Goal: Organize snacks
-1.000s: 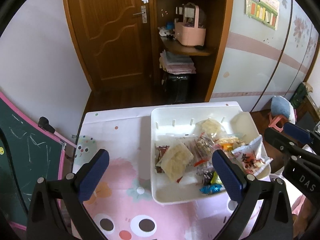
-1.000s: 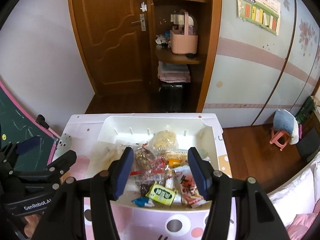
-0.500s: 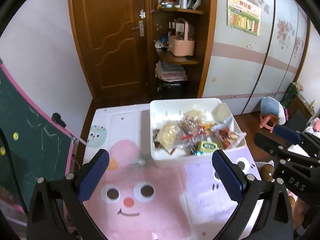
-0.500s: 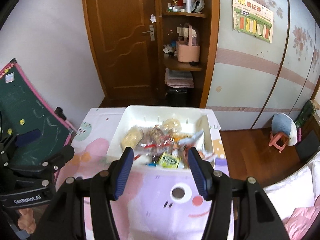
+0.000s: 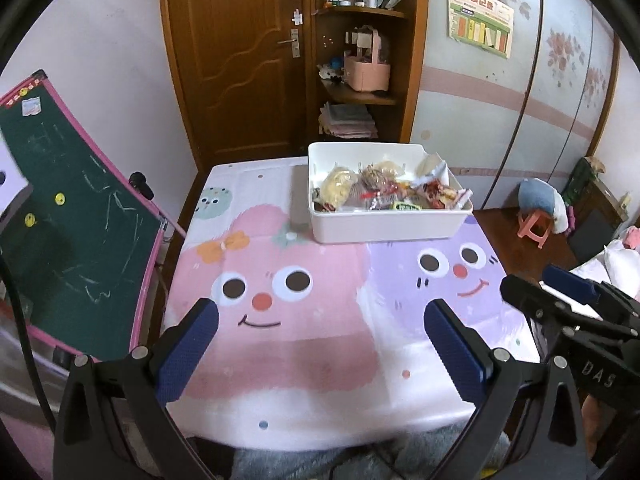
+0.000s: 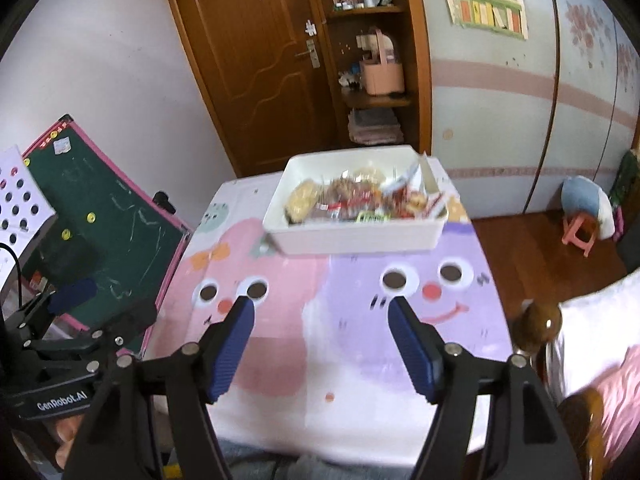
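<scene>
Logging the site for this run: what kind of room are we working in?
Likely a child's bedroom or playroom at home: a cartoon-face table cover, a pink-framed chalkboard, a small pink stool, and a wooden door beside a cluttered corner shelf.

1. Soft, even daylight fills the room ahead of my tools; nothing looks harshly lit.
2. The white bin (image 5: 384,228) casts a faint shadow onto the tablecloth (image 5: 280,344) on its left side, so light seems to arrive from my right.
3. Through my left tool's lens everything is crisp, snack wrappers (image 5: 384,194) included.
4. My right tool's picture is motion-smeared: the snack wrappers (image 6: 352,200) and the tablecloth (image 6: 340,344) print look soft.
5. Both lenses bow the door (image 5: 240,60) and the walls, with black vignette in the corners.
6. A small glare spot sits on the brown knob (image 6: 536,326) to my right.
</scene>
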The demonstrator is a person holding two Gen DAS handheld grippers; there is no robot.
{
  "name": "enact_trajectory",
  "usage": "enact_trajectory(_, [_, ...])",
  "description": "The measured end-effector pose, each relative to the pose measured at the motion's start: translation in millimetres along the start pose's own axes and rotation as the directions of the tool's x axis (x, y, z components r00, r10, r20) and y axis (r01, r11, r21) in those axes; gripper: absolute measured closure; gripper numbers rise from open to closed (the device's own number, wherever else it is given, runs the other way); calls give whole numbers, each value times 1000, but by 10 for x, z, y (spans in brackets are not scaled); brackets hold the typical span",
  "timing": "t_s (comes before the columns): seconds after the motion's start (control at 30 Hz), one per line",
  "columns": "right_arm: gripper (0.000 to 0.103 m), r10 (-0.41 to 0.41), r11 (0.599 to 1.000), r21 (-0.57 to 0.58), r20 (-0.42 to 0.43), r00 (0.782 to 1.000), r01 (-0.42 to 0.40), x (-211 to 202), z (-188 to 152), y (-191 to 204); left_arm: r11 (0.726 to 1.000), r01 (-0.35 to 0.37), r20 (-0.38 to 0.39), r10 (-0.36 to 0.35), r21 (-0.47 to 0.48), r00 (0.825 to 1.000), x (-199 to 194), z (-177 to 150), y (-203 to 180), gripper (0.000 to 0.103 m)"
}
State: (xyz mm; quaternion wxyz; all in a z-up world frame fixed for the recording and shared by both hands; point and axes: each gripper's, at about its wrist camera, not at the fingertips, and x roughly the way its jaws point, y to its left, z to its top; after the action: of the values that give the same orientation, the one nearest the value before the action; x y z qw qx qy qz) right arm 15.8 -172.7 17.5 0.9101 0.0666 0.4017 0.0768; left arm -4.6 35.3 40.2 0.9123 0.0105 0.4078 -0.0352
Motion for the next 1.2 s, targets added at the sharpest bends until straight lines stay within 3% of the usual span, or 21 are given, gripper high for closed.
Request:
enact_trajectory(0.3, [33, -43, 999, -19, 20, 999, 43, -115, -450, 18, 1000, -16, -5, 16, -27, 1000, -53, -266, 29, 1])
enact_trajectory(0.67, [33, -4, 1000, -26, -24, 1000, 3, 0, -520, 54, 999, -18, -44, 16, -37, 999, 82, -291, 21, 1])
enact_trajectory(1.2, [33, -7, 999, -35, -6, 1000, 7, -15, -496, 114, 999, -28, -59, 26, -35, 998, 149, -300, 37, 1])
